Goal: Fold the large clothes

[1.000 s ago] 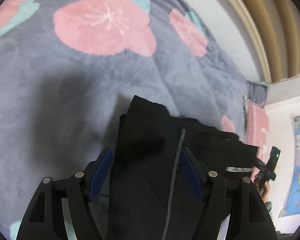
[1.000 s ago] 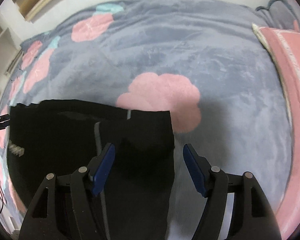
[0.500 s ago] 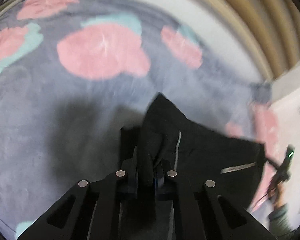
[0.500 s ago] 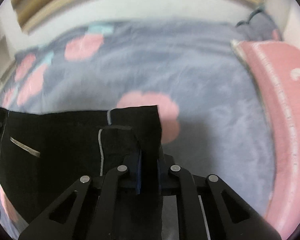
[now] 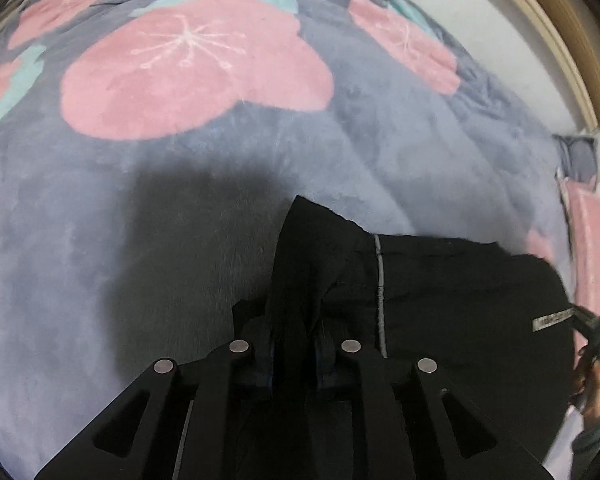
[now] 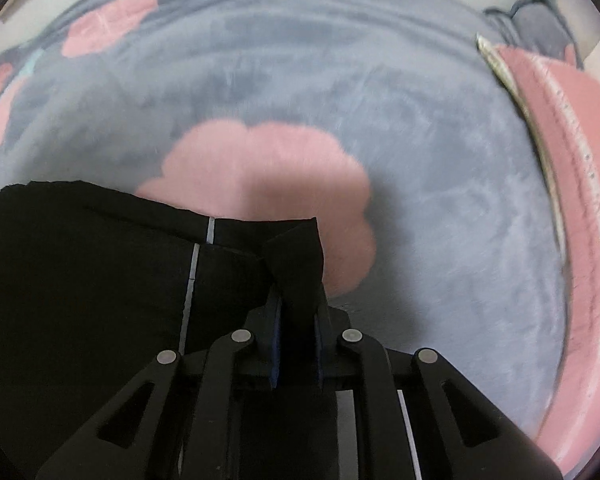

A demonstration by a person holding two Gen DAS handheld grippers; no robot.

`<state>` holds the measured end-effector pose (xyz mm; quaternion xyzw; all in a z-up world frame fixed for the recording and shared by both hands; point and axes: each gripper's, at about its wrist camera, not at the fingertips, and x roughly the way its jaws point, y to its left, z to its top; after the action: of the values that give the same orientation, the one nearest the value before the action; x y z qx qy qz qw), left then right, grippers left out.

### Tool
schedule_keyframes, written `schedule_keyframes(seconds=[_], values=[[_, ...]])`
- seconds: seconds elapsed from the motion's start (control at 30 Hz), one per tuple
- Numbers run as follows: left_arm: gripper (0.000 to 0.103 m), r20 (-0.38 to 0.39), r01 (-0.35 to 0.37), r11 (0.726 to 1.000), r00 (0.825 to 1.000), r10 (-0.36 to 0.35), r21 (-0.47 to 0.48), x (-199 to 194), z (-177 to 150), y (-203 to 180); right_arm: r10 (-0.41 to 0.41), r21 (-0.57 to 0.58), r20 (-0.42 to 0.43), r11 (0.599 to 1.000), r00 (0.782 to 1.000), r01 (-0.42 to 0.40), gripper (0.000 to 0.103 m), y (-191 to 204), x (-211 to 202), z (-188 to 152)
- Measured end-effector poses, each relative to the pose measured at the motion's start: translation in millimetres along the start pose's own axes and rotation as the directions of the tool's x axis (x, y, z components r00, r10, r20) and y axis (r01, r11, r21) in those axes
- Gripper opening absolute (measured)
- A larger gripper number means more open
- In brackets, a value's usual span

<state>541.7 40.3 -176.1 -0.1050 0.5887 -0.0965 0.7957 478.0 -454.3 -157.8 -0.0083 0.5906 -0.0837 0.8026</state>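
Gripping: both grippers are pinched onto a black garment (image 5: 452, 304) that lies on a bed.
Left gripper (image 5: 296, 356): its fingers are drawn nearly together, with a bunched fold of the dark cloth squeezed between the blue pads; the fold rises in a peak just ahead of the tips.
Right gripper (image 6: 297, 354): fingers likewise almost closed, clamping a corner of the same garment (image 6: 100, 264); the corner stands up as a small flap just beyond the pads.
Garment: black, with a thin pale stripe (image 5: 380, 280) running along it and a small light label (image 5: 553, 319) near its far right edge in the left view; in the right view the stripe (image 6: 192, 276) shows to the left of the held corner. Most of the cloth lies spread flat on the blanket, and only the pinched parts lift off it.
Blanket (image 5: 204, 216): grey and plush, printed with large pink flowers and bits of teal; one pink flower (image 6: 260, 168) sits just beyond the corner held on the right.
Pillow (image 6: 572, 184): pink, at the right edge of the bed, well apart from the garment.
Wall: pale, behind the far edge of the bed.
Shadow: a dark patch falls on the blanket just left of the left gripper.
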Motion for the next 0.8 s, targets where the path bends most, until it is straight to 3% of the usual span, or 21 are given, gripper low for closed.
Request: schedule_keyframes(seconds=[0.07,0.13,0.17,0.27,0.33,0.5,0.57,0.67,0.73,0.8], values=[[0.019,-0.020,0.021,1.000,1.000,-0.022,-0.023,-0.4,5.1,3.8,-0.012,0.008,-0.017,1.000,1.000,0.012,0.021,-2.4,1.1,0.9],[0.021,-0.030,0.053,0.998,0.998,-0.054,-0.036,-13.2,8.9,9.1,-0.020,0.024,-0.016,1.000,1.000,0.021,0.032,-8.9,-9.5,-0.4],[0.022,-0.017,0.057,0.998,0.998,-0.058,-0.038,-22.6,6.7,10.5,-0.024,0.034,-0.008,0.999,1.000,0.024,0.032,-12.0,-19.6,-2.6],[0.029,0.115,0.041,0.999,0.992,-0.044,0.029,-74.4,-1.6,9.0,-0.040,0.016,0.074,0.999,0.996,0.039,0.039,-12.4,-67.0,-15.5],[0.037,0.158,0.004,0.999,0.987,-0.012,0.049,-104.9,-10.0,7.6,-0.030,0.022,0.114,0.999,0.993,0.027,0.063,-12.5,-96.6,-29.6],[0.039,0.185,-0.002,1.000,0.983,0.000,0.012,-144.7,-36.9,7.6,0.096,0.054,0.172,0.993,0.980,-0.106,0.064,-0.2,-151.3,-65.6],[0.039,0.201,0.047,0.999,0.978,-0.051,0.024,-157.6,-53.4,-2.1,0.142,0.061,0.175,0.986,0.974,-0.155,0.064,14.5,-161.4,-77.5],[0.039,0.182,0.144,0.988,0.972,-0.151,0.053,-163.0,-86.1,-37.0,0.279,0.065,0.163,0.954,0.946,-0.292,0.064,47.9,-169.6,-96.6],[0.039,0.135,0.200,0.974,0.968,-0.213,0.107,-156.4,-108.1,-73.1,0.314,0.039,0.152,0.945,0.937,-0.323,0.064,71.5,-170.7,-103.9],[0.039,0.107,0.203,0.959,0.968,-0.228,0.199,-149.5,-127.2,-112.9,0.290,-0.011,0.143,0.957,0.946,-0.291,0.064,100.1,-166.4,-109.2]])
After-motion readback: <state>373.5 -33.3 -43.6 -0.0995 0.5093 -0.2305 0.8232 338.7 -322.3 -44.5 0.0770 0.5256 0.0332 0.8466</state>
